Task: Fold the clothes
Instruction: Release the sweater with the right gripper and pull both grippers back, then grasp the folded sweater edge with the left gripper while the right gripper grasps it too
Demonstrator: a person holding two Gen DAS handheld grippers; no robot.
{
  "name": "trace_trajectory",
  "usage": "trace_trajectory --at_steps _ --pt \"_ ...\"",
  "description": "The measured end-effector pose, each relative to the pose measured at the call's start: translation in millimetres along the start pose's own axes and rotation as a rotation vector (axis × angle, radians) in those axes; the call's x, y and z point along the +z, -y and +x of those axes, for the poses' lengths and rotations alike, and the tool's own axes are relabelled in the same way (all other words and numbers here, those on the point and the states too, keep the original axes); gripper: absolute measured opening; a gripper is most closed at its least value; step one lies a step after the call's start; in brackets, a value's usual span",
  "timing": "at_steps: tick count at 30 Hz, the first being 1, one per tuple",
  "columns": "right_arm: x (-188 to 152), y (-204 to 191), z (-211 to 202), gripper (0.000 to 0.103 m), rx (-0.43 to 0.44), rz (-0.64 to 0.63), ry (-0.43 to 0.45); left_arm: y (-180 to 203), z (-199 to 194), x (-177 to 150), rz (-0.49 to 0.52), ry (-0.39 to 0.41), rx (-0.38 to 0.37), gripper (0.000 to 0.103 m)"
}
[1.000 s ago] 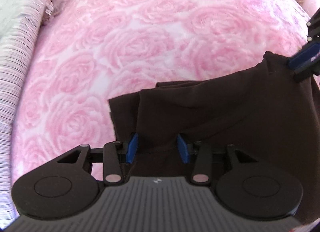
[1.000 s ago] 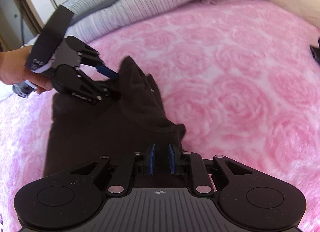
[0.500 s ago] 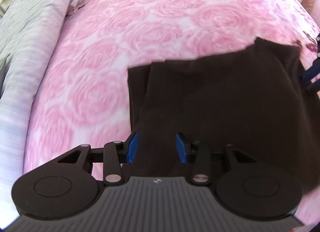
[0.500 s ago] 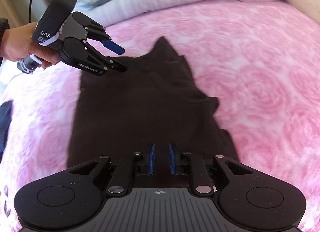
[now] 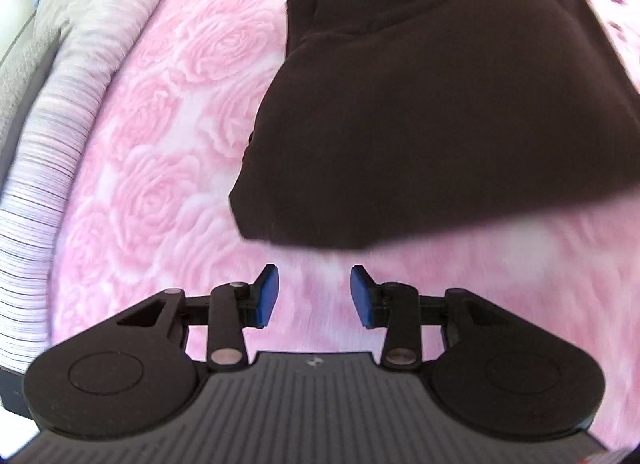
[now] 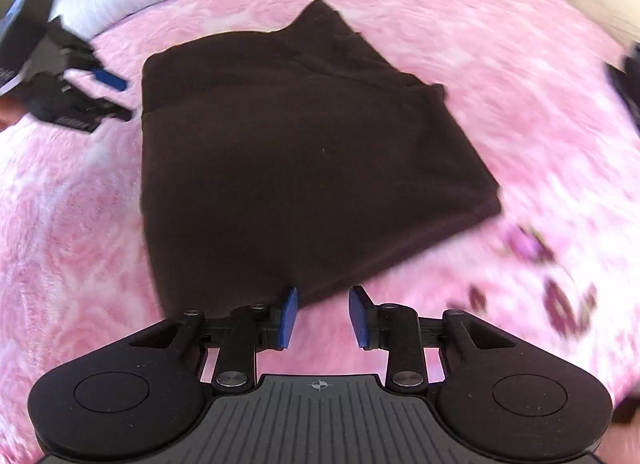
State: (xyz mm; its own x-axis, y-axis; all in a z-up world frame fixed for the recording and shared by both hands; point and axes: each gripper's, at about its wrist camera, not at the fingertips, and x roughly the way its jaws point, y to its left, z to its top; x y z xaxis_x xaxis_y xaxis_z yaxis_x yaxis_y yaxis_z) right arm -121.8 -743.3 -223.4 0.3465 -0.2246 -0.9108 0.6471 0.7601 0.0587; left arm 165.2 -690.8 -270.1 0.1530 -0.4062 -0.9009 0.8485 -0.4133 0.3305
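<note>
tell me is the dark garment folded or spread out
Folded. The dark garment lies as a compact block on the pink blanket, with layered edges showing at one end.

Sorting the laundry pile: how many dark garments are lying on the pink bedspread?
1: the dark brown garment lies folded mid-bedspread, ahead of both grippers. Others may lie out of view.

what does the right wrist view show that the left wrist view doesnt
Only the right wrist view shows the left gripper from outside, blurred, beside the garment's left edge, plus dark purple markings on the blanket and the right gripper, jaws opening with nothing between them.

Only the left wrist view shows the left gripper's own blue pads apart over bare blanket, clear of the cloth.

Both show the folded dark brown garment lying on the pink rose blanket, with striped pale bedding along its edge.
</note>
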Motion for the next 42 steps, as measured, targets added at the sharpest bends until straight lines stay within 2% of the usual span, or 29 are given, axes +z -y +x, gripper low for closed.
trace_trajectory --at_steps 2,4,6,15,25,27,30,31,34,36,42 --pt "-7 -12 -16 0.033 -0.026 0.011 0.021 2 -15 -10 0.023 0.007 0.002 0.035" --pt "-9 -27 -27 0.039 -0.053 0.014 0.019 5 -30 -17 0.046 0.02 0.004 0.035" --pt "-12 -43 -36 0.063 -0.078 0.017 0.019 8 -40 -21 0.056 0.029 -0.002 0.035" --pt "-13 -96 -58 0.064 -0.074 -0.104 0.043 27 -71 -36 0.087 0.064 -0.018 0.036" --pt "-11 -117 -57 0.064 -0.075 -0.131 0.046 28 -71 -46 0.145 0.082 -0.022 0.036" --pt "-12 -122 -53 0.064 -0.094 -0.154 0.041 32 -68 -50 0.201 0.103 0.003 0.042" --pt "-15 -134 -41 0.064 -0.182 -0.27 0.04 47 -59 -61 0.374 0.165 0.065 0.067" --pt "-17 -140 -35 0.064 -0.216 -0.324 0.039 53 -55 -65 0.441 0.188 0.083 0.071" --pt "-25 -154 -8 0.064 -0.297 -0.476 0.033 67 -39 -71 0.602 0.252 0.125 0.075" --pt "-30 -159 9 0.064 -0.337 -0.558 0.035 72 -27 -69 0.654 0.295 0.149 0.079" --pt "-43 -160 61 0.064 -0.456 -0.742 0.054 85 11 -64 0.785 0.4 0.205 0.08"
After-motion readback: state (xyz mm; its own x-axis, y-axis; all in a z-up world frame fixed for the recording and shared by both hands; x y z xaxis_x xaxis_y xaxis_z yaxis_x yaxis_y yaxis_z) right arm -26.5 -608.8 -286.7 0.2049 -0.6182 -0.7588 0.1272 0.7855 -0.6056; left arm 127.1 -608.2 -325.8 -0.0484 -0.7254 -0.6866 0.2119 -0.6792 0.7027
